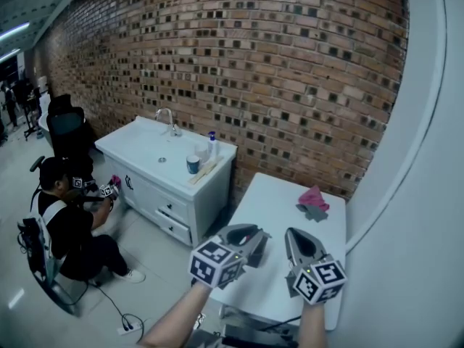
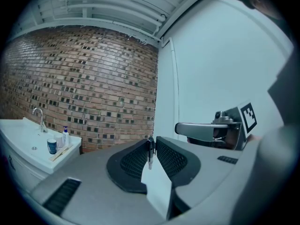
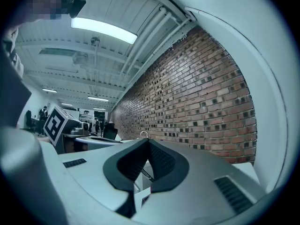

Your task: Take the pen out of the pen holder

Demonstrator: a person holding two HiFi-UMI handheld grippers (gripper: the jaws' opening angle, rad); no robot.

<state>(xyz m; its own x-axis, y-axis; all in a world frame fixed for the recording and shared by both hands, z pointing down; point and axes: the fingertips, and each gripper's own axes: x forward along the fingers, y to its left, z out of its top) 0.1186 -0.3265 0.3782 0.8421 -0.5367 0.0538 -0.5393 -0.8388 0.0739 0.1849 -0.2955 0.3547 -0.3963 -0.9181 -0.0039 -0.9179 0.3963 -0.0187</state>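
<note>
Both grippers are held level over the near end of a white table (image 1: 279,194), side by side. My left gripper (image 1: 254,235) has its jaws closed on a slim dark pen (image 2: 150,150), which stands upright between the pad tips in the left gripper view. My right gripper (image 1: 297,238) has its jaw tips touching (image 3: 149,142), and nothing shows between the pads. From the left gripper view the right gripper (image 2: 182,128) is seen just to the right. I cannot make out a pen holder in any view.
A pink and grey cloth (image 1: 313,202) lies at the table's far end. To the left a white sink cabinet (image 1: 145,147) carries a faucet (image 1: 168,119), a blue cup (image 1: 193,164) and a bottle (image 1: 212,145). A person (image 1: 69,227) sits on the floor. A brick wall (image 1: 275,71) runs behind.
</note>
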